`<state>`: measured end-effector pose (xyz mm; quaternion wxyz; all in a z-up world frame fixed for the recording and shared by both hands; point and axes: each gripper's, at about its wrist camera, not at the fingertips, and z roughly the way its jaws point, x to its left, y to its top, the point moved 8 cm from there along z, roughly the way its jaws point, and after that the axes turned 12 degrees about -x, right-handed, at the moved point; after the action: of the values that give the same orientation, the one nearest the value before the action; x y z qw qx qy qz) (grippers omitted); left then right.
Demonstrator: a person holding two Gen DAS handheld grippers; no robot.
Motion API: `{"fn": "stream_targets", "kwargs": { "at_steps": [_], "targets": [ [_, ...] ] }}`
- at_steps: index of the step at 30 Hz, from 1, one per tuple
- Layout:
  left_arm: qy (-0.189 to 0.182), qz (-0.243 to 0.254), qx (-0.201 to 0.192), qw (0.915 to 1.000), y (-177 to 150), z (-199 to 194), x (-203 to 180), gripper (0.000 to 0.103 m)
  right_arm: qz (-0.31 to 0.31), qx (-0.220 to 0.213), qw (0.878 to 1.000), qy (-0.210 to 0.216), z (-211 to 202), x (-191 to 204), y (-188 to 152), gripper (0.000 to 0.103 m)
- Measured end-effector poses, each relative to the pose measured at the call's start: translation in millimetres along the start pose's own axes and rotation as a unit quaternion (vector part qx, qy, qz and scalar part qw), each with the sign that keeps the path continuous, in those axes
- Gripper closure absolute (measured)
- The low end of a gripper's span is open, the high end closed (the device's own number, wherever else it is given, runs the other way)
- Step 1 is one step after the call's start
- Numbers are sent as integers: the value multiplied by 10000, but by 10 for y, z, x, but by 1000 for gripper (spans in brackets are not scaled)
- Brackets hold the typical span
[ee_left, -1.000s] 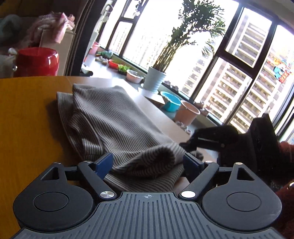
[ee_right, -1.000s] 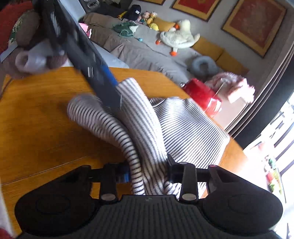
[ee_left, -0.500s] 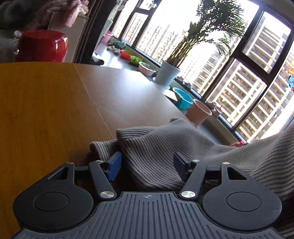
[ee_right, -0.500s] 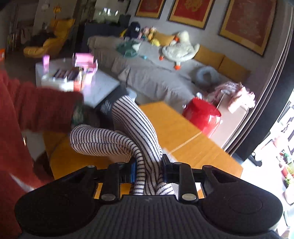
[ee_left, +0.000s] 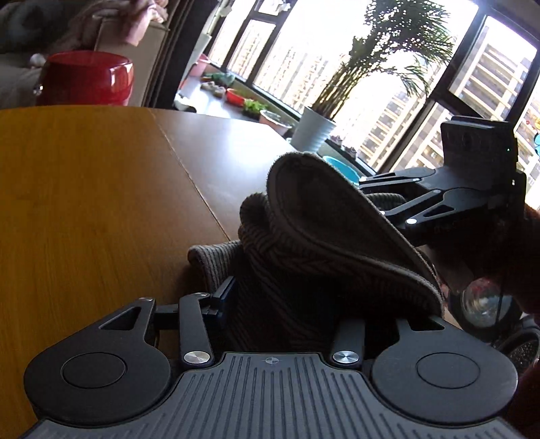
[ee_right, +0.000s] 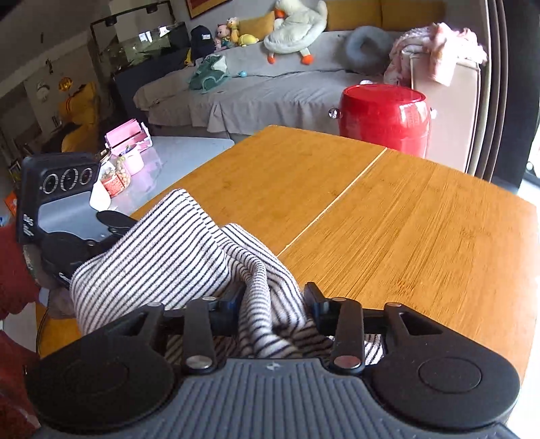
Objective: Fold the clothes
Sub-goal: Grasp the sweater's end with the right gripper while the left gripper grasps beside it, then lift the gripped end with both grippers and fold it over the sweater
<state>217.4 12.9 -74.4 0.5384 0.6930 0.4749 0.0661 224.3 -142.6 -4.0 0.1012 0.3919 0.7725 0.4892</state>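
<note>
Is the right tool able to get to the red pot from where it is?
Probably not yet. The right tool is shut on the striped garment, and the red pot sits beyond the far edge of the wooden table.

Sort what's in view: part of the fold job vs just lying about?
In the job:
striped garment
left hand-held gripper
right hand-held gripper
wooden table

Lying about:
red pot
potted plant
plush duck
pink box

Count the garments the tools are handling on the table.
1: a grey-and-white striped knit garment, bunched near the wooden table edge, between the left tool and right tool. Others may lie out of view.
</note>
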Motion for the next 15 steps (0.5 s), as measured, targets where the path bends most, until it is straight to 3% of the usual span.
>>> {"fn": "stream_targets", "kwargs": {
  "at_steps": [4, 6, 8, 11, 13, 15],
  "targets": [
    [550, 189, -594, 9965, 305, -358, 108, 34, 260, -15, 9996, 78, 138, -128, -106, 58],
    [543, 89, -991, 9935, 521, -553, 70, 34, 281, -30, 9996, 94, 172, -158, -124, 57],
    [297, 103, -1313, 9908, 686, -681, -98, 34, 276, -22, 9996, 106, 208, -162, -130, 55],
    [-554, 256, -1385, 9885, 719, -667, -560, 27, 303, 2, 9995, 97, 232, -164, -126, 52],
    [-948, 529, -1054, 9885, 547, -448, -841, 22, 379, 1, 9993, 79, 231, -177, -130, 51],
    [-776, 541, -748, 9927, 368, -214, -791, 23, 357, -16, 9994, 39, 199, -158, -127, 51]
  ]
}}
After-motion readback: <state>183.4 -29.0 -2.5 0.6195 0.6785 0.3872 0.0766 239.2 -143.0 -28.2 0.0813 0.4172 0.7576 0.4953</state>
